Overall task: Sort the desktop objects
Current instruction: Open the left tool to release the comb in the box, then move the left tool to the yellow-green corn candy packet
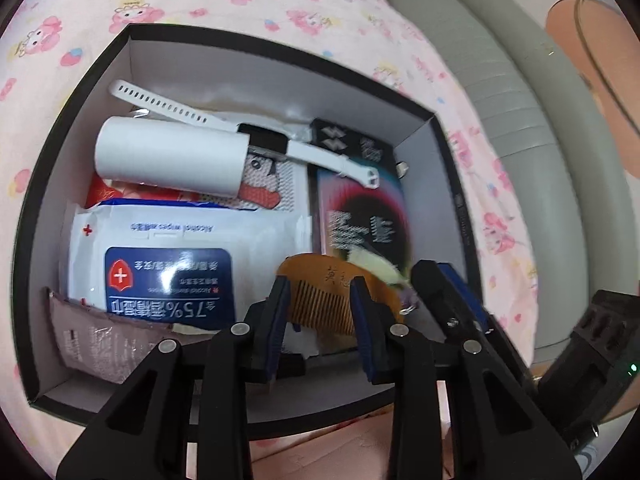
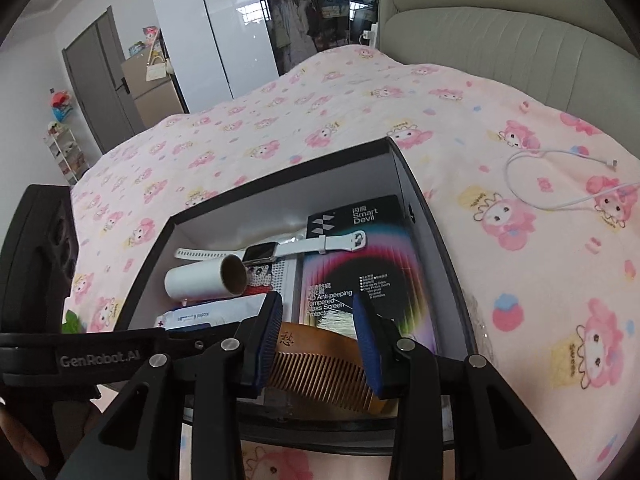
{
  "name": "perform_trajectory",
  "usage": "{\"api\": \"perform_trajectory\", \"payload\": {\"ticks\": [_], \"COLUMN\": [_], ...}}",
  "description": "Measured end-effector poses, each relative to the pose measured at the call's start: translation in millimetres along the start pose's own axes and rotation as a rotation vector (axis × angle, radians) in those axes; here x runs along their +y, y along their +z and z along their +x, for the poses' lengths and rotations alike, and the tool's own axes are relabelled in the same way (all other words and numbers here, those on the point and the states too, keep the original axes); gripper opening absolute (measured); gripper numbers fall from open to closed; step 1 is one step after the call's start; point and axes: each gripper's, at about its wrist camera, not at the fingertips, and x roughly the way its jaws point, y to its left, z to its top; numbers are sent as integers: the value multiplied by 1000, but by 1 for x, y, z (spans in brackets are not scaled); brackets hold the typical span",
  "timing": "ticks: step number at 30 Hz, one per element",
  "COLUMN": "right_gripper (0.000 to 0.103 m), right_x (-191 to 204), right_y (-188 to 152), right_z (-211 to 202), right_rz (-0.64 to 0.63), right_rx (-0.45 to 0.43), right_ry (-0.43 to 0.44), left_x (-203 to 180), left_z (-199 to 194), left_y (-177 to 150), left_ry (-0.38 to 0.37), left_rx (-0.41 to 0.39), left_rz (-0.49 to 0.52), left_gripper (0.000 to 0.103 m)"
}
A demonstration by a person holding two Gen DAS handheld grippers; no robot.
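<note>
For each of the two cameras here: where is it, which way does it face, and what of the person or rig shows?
Left wrist: on the left gripper, looking steeply down into the black box; the other gripper's fingers show at right.
Right wrist: on the right gripper, looking across the box and pink blanket toward a wardrobe; the left gripper's body and a fingertip show at left.
Shared: the box, comb, watch, paper roll.

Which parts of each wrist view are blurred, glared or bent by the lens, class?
Left wrist view: the screen protector box and the yellowish item beside the comb are smeared by motion blur; glare streaks the wipes pack label; the black box rim bows under fisheye distortion. Right wrist view: sharper, protector print readable; window reflections glare on the wardrobe doors; dark vignette at the corners.
</note>
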Motion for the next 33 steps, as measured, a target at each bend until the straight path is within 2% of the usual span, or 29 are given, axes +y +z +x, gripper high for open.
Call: {"api": "perform_trajectory", "payload": {"ticks": [3,8,12,14,19,25,33], "right_gripper": [33,33,33,33,33,33,33], "right_x": [1,10,25,40,83,141,234], "right_y": [0,-3,-8,-11,-21,-37,-53], "right_z": [-3,-6,-12,-19,-40,-55,-50], "right_rz": [11,-1,-19,-53,-116,-203,-334], "right_rx": [-12,-16,-17,-28,-37,-10,9], "right_ry": [-2,28,67,88,165,238,277], "left_x": [4,-2,-7,-2,19,49,119], "left_z": [3,-22,-58,-78,-127,-185,-245], "left_y": [-1,-12,-31,-43,-66,-91,-90], "left_ry": [-34,3,122,158,186,271,351], "left_rx": [16,-23,-104,-140,-199,-245,-304], "left_rz": [-21,50,160,190,171,156,49], "left_gripper": [30,30,32,32,33,33,33]}}
